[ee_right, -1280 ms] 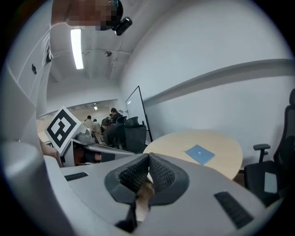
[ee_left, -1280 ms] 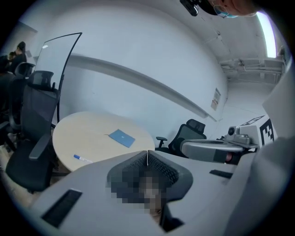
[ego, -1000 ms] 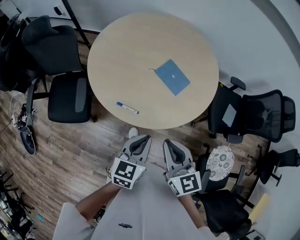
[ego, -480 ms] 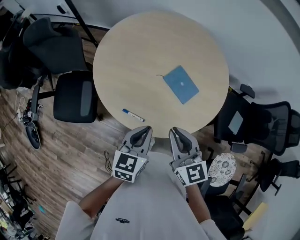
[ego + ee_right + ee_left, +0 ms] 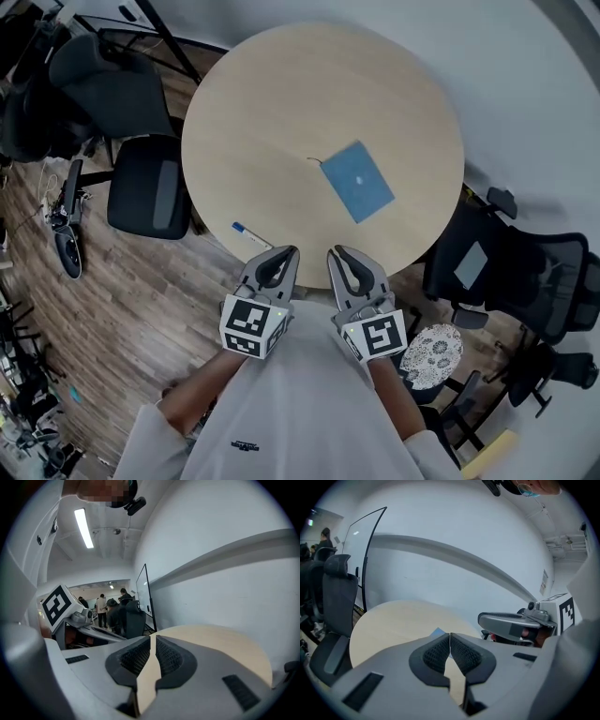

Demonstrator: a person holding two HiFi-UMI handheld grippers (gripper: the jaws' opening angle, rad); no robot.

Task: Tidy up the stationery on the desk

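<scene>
- Pale wood and round, the worktop [image 5: 281, 103] fills the upper middle of the head view. It stands on a brown plank floor [image 5: 122, 309] beside a white wall [image 5: 525, 84].
- Only the head view gives us the whole layout. A blue notebook [image 5: 357, 181] lies flat, right of the worktop's middle. A white pen [image 5: 251, 234] with a blue cap lies near the edge closest to us. The two are well apart.
- In that view we hold the left tool [image 5: 284, 254] and the right tool [image 5: 339, 254] side by side at the near edge, marker cubes toward us. The pen lies just left of the left tool's tip.
- The left gripper view shows that tool's jaws pressed together with nothing between them. Behind them we see one corner of the notebook. The pen shows in the head view only.
- The right gripper view shows its jaws pressed together too, holding nothing, with bare worktop beyond. This view alone shows people [image 5: 108, 605] standing far off and a ceiling light strip [image 5: 84, 527].
- The head view also shows a black chair [image 5: 141, 192] left of the worktop, a second chair [image 5: 487, 267] to its right, and a round patterned seat [image 5: 429, 354].
</scene>
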